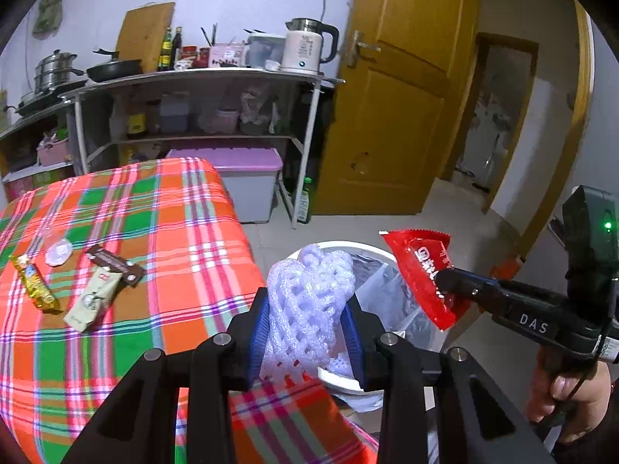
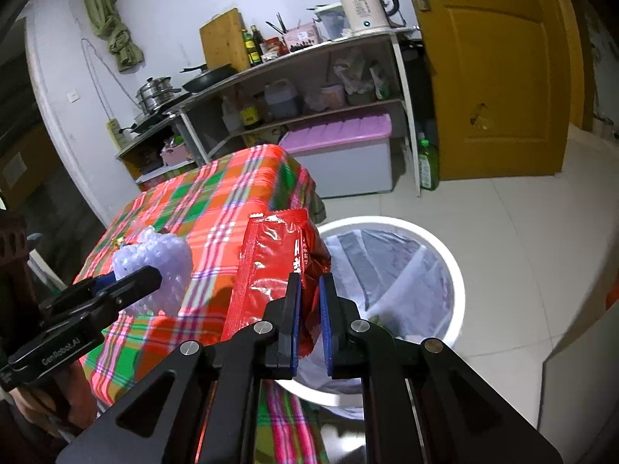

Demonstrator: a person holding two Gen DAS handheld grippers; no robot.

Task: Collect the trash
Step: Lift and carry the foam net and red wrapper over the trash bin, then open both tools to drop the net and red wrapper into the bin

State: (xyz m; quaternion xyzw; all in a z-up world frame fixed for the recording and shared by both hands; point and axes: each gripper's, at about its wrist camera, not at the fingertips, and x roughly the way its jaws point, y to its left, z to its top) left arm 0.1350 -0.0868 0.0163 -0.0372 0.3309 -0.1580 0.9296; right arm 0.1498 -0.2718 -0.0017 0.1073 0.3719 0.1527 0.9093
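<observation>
- Foam net (image 1: 309, 301), clamped in the left tool (image 1: 307, 324), hangs over the table's edge beside the white bin (image 1: 348, 382).
- Red wrapper (image 2: 271, 270), pinched in the right tool (image 2: 309, 301), sits above the lined bin's rim.
- Three wrappers (image 1: 93, 297) and a clear lid (image 1: 58, 251) lie on the plaid table (image 1: 174, 232).
- Behind: cluttered shelf (image 1: 201, 77), kettle (image 1: 303, 46), yellow door (image 1: 398, 96), tiled floor.
</observation>
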